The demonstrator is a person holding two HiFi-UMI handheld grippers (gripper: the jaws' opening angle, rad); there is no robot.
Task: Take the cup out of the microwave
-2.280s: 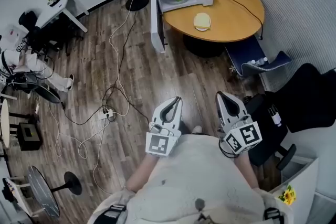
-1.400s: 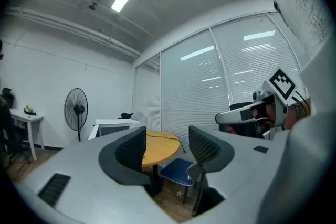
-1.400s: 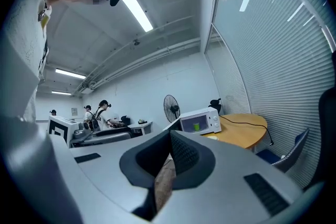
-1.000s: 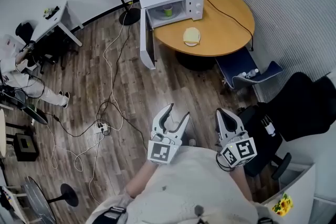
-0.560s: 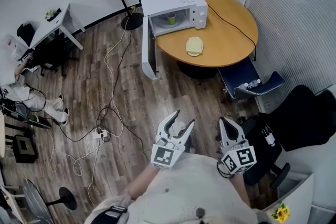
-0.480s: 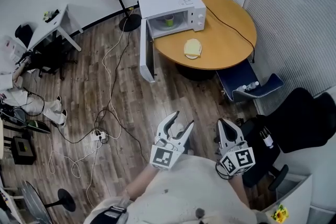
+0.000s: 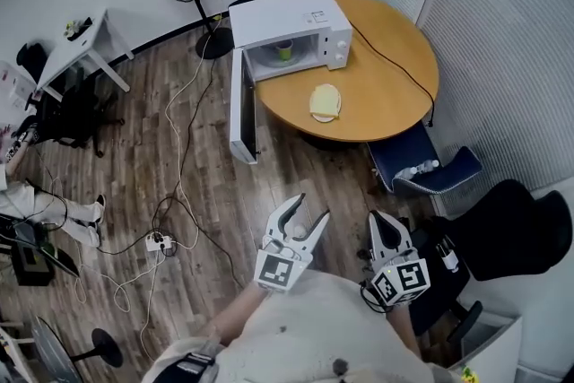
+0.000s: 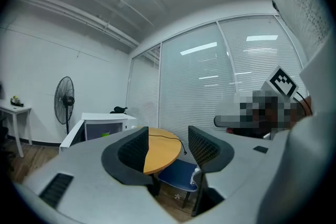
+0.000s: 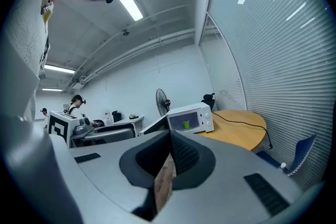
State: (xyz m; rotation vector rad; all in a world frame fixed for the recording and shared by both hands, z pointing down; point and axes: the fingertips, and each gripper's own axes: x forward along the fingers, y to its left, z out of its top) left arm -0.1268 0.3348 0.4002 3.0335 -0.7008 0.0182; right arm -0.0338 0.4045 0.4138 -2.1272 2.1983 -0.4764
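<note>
Currently small green cup (image 7: pixel 283 50) sits inside open white microwave (image 7: pixel 296 18) on round wooden surface (image 7: pixel 395 76), well apart from both tools: left tool (image 7: pixel 309 209) wide, empty; right tool (image 7: pixel 381 224) closed, empty. Risk: jaws not opened in time, tool knocks cup over.

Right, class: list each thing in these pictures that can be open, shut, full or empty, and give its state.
microwave door: swung wide open.
microwave: open, with one thing inside.
green cup: inside the microwave, not yet taken out.
left gripper: open, nothing held.
right gripper: shut, nothing held.
</note>
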